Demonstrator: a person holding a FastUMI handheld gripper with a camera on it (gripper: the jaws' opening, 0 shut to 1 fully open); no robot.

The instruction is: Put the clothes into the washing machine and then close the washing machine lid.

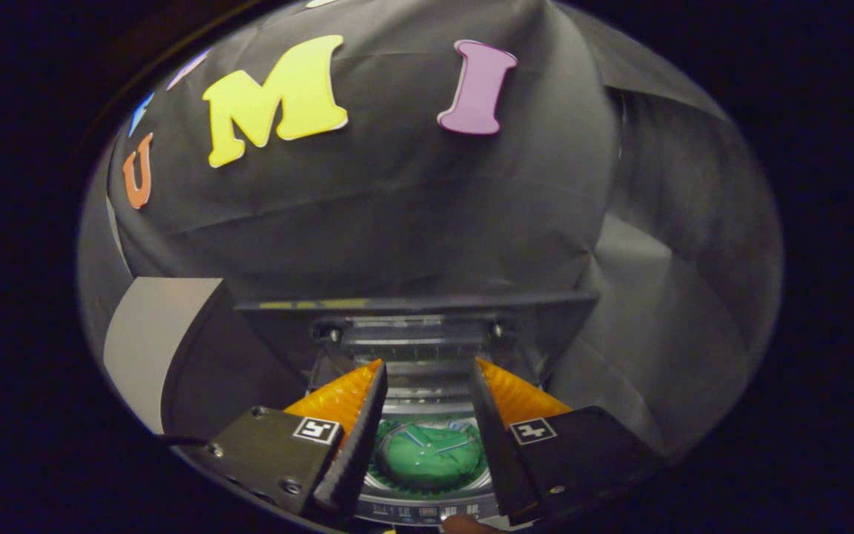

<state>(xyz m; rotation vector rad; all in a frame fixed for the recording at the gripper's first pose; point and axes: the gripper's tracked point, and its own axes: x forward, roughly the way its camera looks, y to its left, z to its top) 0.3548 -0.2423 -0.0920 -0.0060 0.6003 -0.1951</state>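
A small top-loading washing machine (427, 491) stands right below my gripper (427, 365), its round drum opening seen between the fingers. Down in the drum lies a green bundle with pale stripes (427, 454), which looks like the clothes. The machine's lid (412, 310) is raised and stands upright beyond the fingertips, its hinges showing. My gripper is open, hovering above the drum, and its fingers touch nothing. The fingers hide the left and right sides of the drum.
The black booth wall rises close behind the lid. A pale grey panel (153, 334) stands to the left of the machine. The machine's button strip (427, 512) runs along its near edge, and a person's fingertip (465, 525) shows just before it.
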